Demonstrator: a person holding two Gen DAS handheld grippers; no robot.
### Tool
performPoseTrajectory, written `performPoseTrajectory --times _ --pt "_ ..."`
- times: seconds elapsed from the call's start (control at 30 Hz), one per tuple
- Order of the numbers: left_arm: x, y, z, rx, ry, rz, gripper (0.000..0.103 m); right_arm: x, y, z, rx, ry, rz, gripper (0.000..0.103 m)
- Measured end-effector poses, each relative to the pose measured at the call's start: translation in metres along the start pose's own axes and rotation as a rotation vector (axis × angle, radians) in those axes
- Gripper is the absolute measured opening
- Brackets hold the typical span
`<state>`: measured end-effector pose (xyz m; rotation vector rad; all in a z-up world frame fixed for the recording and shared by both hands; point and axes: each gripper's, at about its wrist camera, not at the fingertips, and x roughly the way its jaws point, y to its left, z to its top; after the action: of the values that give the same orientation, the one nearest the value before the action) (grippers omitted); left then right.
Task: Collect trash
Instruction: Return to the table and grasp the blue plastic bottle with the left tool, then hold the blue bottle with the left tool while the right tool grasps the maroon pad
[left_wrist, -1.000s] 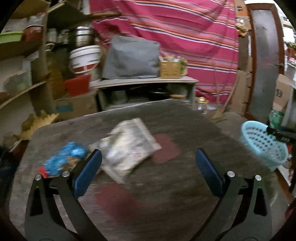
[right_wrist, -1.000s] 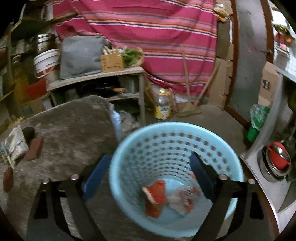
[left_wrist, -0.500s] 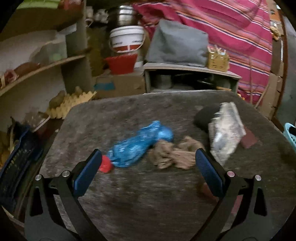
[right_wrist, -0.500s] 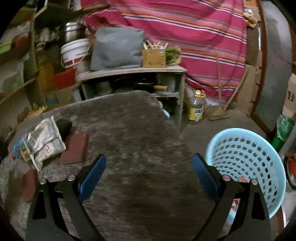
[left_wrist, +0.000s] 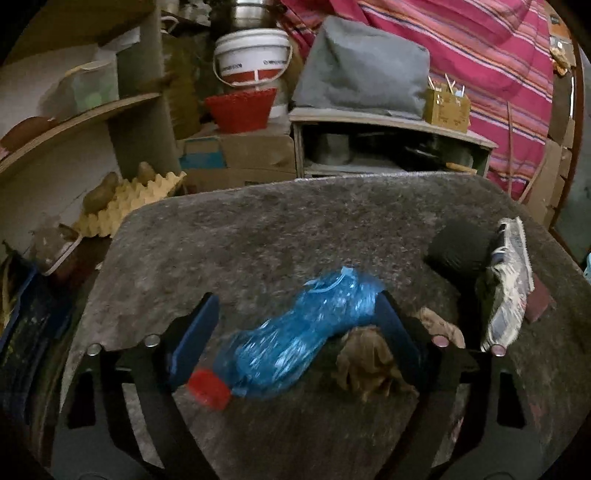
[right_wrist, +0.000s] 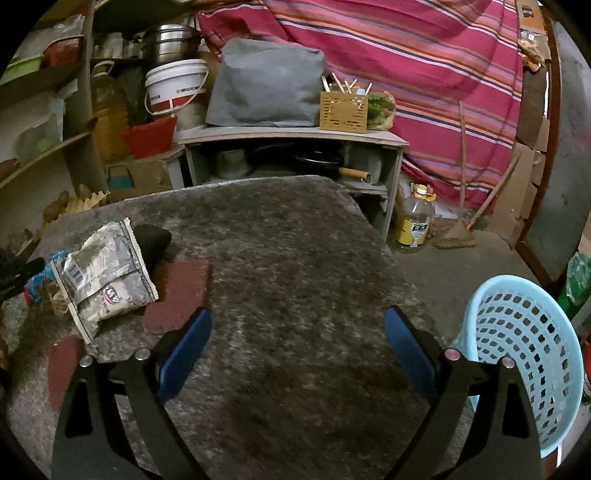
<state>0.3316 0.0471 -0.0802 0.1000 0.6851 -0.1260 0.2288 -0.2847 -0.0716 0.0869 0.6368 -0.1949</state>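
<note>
The trash lies scattered on the grey felt-covered desk, with the pale blue basket standing off the desk's edge at four o'clock in the right wrist view. Largest of the litter is the crumpled printed packet, at nine o'clock in that view, leaning against a dark rounded thing and overlapping a dark red patch. In the left wrist view the same packet sits at three o'clock. Next is the crushed blue plastic bottle with its red cap, lying slantwise near the centre of the left wrist view, cap toward seven o'clock. Smallest is the brown crumpled wad, touching the bottle at its four o'clock side.

The left gripper straddles the bottle, its jaws closing with the bottle between them; the right pad looks to be at the bottle's far end, the left pad apart from it. The right gripper hangs over bare desk, jaws spread wide and holding nothing.
</note>
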Motion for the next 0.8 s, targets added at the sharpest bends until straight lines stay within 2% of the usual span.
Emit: performPoseTrajectory --times 0.13,0.2,0.27,0.3,0.37,0.57,0.8 --pt "0.02 -0.007 0.003 0.015 0.049 -0.028 0.054 0.002 0.007 0.0 -0.022 0.004 0.006 0.093" --pt "0.025 -0.008 0.002 0.014 0.068 -0.057 0.034 0.001 0.01 -0.001 -0.025 0.004 0.01 0.093" --pt "0.025 -0.006 0.001 0.002 0.074 -0.088 0.028 0.001 0.013 -0.001 -0.027 0.007 0.017 0.093" --pt "0.024 -0.007 0.0 0.003 0.077 -0.097 0.018 0.001 0.016 -0.002 -0.027 0.01 0.025 0.092" --pt "0.02 -0.007 -0.001 0.003 0.075 -0.095 0.008 0.001 0.021 -0.004 -0.028 0.013 0.039 0.092" --pt "-0.011 0.005 -0.001 -0.011 0.003 -0.037 0.007 -0.01 0.049 -0.009 -0.073 -0.004 0.067 0.092" --pt "-0.053 0.021 -0.009 -0.007 -0.048 0.054 0.007 -0.019 0.089 -0.024 -0.091 0.014 0.148 0.092"
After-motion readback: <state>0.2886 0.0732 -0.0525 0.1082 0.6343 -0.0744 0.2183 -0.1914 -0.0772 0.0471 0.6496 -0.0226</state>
